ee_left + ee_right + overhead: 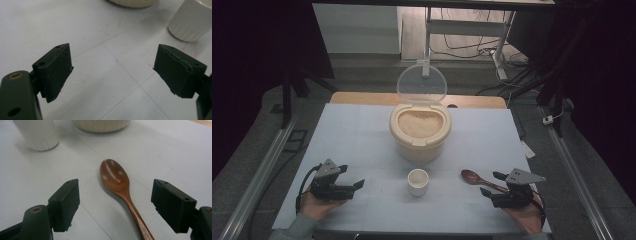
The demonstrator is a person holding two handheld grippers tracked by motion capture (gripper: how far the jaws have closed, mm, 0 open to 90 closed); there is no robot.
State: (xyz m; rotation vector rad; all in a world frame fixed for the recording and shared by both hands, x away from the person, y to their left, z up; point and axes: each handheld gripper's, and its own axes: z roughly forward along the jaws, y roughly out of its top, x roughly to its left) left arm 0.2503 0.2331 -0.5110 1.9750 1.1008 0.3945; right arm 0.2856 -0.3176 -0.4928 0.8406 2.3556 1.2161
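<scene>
right gripper view has the wooden spoon [117,182] lying flat on the table [175,150], bowl end away from the camera, its handle running down between the two black fingers [65,202] and cut off by the bottom edge. the right gripper [116,206] stands with its fingers wide apart on either side of the handle, touching nothing. at the top of that view the white cup [37,133] and the cream rice container [101,125] are both cut off, so their contents stay hidden there.

in the high view the spoon [477,180] lies at the near right of the table, its handle end hidden under the right gripper [494,185]. the cup [418,181] stands near the middle front, well apart from the spoon; what is inside it is hard to make out. behind it the rice container [420,131] is full of pale grains, its clear round lid [422,84] standing upright at the back.

the left gripper [352,177] rests at the near left, held in a hand [314,205]. in the left gripper view its fingers [53,70] are wide with bare table between them, and the cup [191,20] is cropped at the upper right.
</scene>
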